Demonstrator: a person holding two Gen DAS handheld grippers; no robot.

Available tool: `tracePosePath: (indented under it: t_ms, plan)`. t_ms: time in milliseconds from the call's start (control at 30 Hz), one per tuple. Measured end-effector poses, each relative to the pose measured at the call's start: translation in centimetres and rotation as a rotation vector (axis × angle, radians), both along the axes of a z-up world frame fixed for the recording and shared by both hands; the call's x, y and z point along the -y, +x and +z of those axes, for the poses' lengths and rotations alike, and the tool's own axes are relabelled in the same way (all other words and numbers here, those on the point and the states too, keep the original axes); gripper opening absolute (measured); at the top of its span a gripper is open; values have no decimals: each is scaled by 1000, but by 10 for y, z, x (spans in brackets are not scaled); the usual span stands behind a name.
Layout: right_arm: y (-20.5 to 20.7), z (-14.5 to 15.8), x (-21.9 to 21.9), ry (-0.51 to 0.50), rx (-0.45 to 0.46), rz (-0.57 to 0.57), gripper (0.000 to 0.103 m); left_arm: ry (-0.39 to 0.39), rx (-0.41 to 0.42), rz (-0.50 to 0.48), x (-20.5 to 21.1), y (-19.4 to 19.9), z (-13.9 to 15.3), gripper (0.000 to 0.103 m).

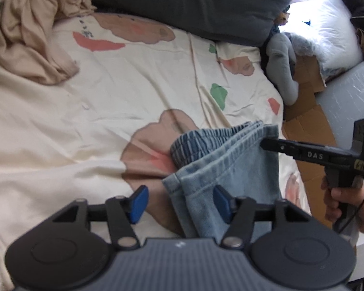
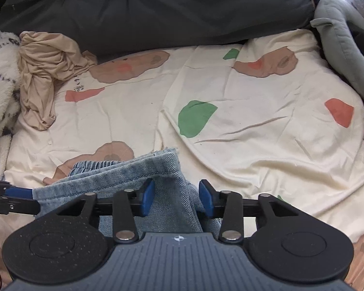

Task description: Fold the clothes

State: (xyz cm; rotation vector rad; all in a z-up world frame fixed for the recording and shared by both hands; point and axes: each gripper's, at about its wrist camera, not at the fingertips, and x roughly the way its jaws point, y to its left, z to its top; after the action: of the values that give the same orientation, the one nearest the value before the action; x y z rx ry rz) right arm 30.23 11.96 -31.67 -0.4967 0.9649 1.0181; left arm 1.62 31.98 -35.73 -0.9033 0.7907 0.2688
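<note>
Light blue jeans [image 1: 220, 160] lie folded on the cream patterned bedsheet [image 1: 85, 111], elastic waistband toward the bed's middle. My left gripper [image 1: 180, 202] is open, its blue pads wide apart, with the jeans' hem edge between them. My right gripper [image 2: 177, 197] is open too, its pads either side of a raised fold of the jeans [image 2: 138, 174]. It also shows in the left wrist view [image 1: 267, 144], its tip at the jeans' right edge. The left gripper's fingertips [image 2: 17, 194] show at the jeans' left edge in the right wrist view.
A crumpled beige garment [image 1: 34, 34] lies at the far left of the bed. A dark grey pillow [image 1: 186, 2] runs along the back. A grey plush toy [image 2: 344, 48] and cardboard [image 1: 308, 121] sit beyond the bed's right edge.
</note>
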Motion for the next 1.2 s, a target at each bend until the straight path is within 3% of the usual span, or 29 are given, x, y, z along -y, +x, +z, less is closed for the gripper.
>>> tracePosePath:
  t_ms: [233,333,433,533,600,633,800,1200]
  plan:
    - [15,-15,-8,31,-61,136,50,-74,45,10,0,5,-18,61]
    - [20,-21,-11,38,-76,199,50,-78,61,1,1,6,-17,47]
    - [26,-23,-12,48,-99,237,50,-82,65,1,1,5,-16,42]
    - [25,-21,-11,61,-92,279,39,-81,67,4,1,2,-14,34]
    - [22,-18,-10,67,-70,302,22,-68,69,-2,3,1,-9,30]
    - [20,-15,-10,69,-59,310,21,-60,69,-6,4,0,-6,29]
    - [13,1,1,96,-42,302,10,-29,83,-26,10,3,13,26]
    - [18,63,41,128,55,174,9,-13,139,-54,12,38,48,24]
